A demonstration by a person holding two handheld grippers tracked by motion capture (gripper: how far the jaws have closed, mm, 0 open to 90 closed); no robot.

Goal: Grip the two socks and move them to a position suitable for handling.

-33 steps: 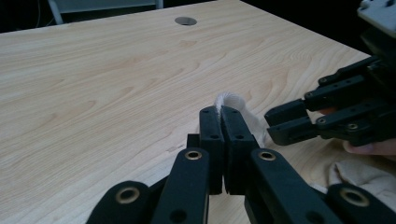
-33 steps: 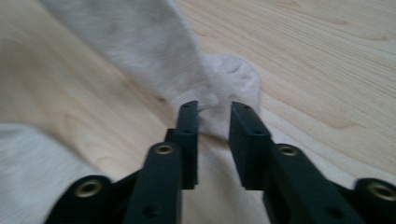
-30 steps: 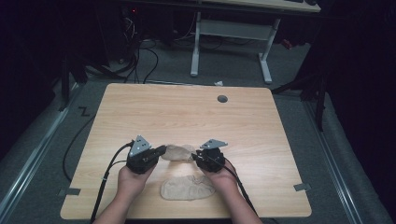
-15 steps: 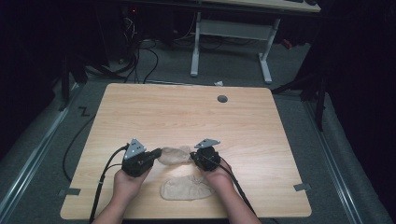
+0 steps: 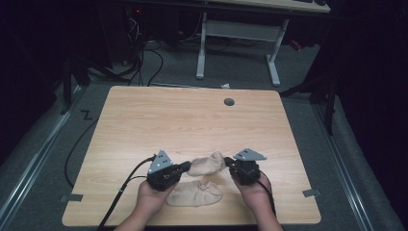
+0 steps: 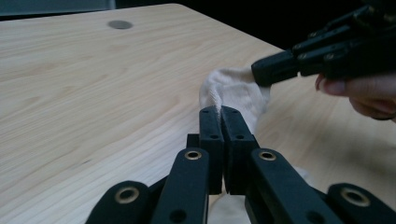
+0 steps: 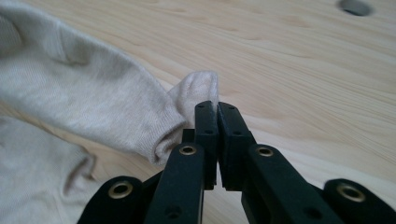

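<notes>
Beige knitted fabric is what we hold: a sock [image 5: 206, 165] is stretched between our two grippers near the front edge of the table [image 5: 192, 120], a little above the wood. Our left gripper [image 5: 184, 167] pinches one end of this sock, and in the left gripper view its two black jaws are pressed together with a thin fold of the cloth [image 6: 233, 93] caught at their tips. Our right gripper [image 5: 227, 164] pinches the other end; its jaws have just been closing, and in the right gripper view they now stand together on a small flap of the sock's edge [image 7: 198, 88], while the rest of the sock runs away to the left of that view. A second sock [image 5: 195, 193] of the same colour lies flat on the table just below the first one, between our two hands, and we see part of it also at the lower left of the right gripper view. Farther away, near the back edge of the table, there is a round dark hole [image 5: 229, 102] in the wood. Beyond the table stands the white frame of another desk [image 5: 238, 33] on the grey floor.
</notes>
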